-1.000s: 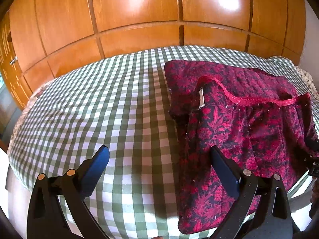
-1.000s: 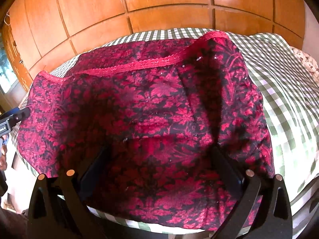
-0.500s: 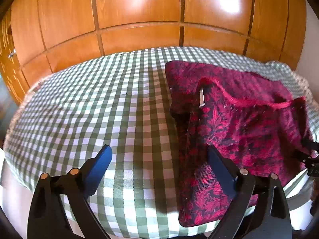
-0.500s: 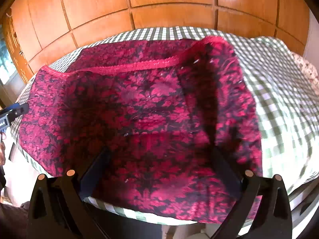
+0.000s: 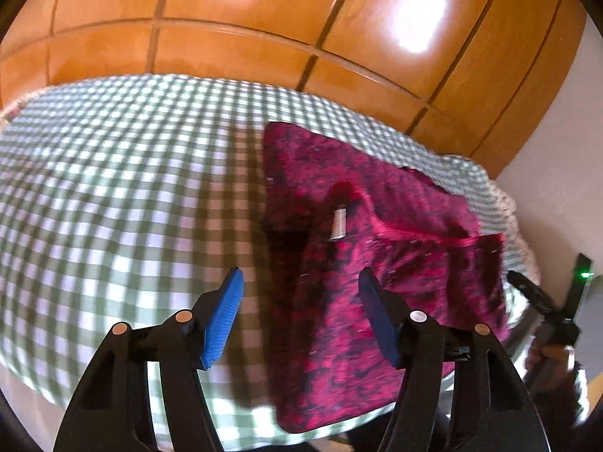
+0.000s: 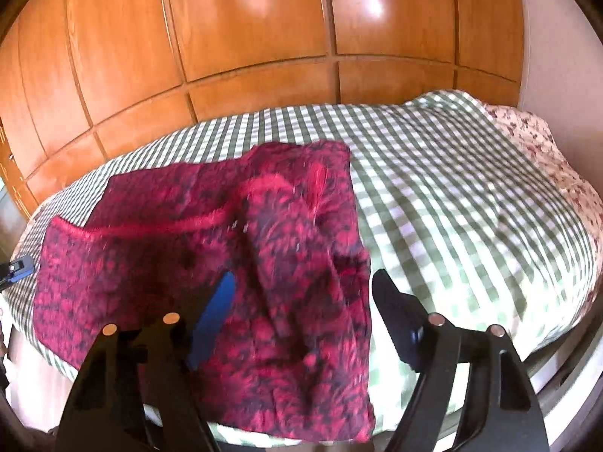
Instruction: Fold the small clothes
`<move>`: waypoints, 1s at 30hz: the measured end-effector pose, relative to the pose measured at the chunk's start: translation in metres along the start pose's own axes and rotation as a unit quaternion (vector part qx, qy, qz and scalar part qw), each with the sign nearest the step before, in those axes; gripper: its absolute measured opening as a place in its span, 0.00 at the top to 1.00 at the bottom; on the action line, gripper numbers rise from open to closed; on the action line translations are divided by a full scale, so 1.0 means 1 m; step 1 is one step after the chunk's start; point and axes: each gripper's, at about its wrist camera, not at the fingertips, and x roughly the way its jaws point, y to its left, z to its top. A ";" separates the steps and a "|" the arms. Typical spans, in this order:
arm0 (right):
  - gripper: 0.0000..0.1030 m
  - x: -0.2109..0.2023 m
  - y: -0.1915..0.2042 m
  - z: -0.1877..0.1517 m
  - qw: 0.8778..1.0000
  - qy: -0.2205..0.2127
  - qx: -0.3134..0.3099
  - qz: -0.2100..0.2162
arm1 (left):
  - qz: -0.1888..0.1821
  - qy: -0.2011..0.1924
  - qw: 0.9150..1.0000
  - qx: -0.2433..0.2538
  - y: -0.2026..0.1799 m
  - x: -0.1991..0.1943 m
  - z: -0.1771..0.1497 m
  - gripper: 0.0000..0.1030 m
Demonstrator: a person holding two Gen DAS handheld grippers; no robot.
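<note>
Left gripper (image 5: 301,312): jaws spread wide, nothing between them, hovering over the near edge of the bed (image 5: 113,188), straddling the left edge of the garment (image 5: 377,263). Right gripper (image 6: 301,320): jaws also apart and empty, above the near right part of the garment (image 6: 226,271).

The garment is dark red floral fabric, partly folded, lying flat on the green-and-white checked cover; its near edge reaches the near edge of the bed. A bright red trim band (image 6: 181,224) runs across it and a small white label (image 5: 339,224) shows near the trim's left end. Both views are motion-blurred, so fold detail is unclear.

Far right on the bed: floral-print bedding (image 6: 546,158). Behind the bed: glossy wooden wardrobe panels (image 6: 264,37).
</note>
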 end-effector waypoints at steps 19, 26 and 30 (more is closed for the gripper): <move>0.86 -0.015 0.008 0.008 0.999 -0.016 -0.029 0.024 | -0.026 -0.032 0.996 0.085 -0.028 0.004 -0.002 0.88; 0.86 -0.027 0.006 0.054 0.997 -0.062 -0.011 0.050 | -0.042 -0.080 0.993 0.071 -0.025 -0.014 0.030 0.89; 0.86 0.000 0.002 0.086 0.997 -0.067 0.001 0.048 | -0.022 -0.098 0.992 0.076 -0.028 -0.002 0.060 0.89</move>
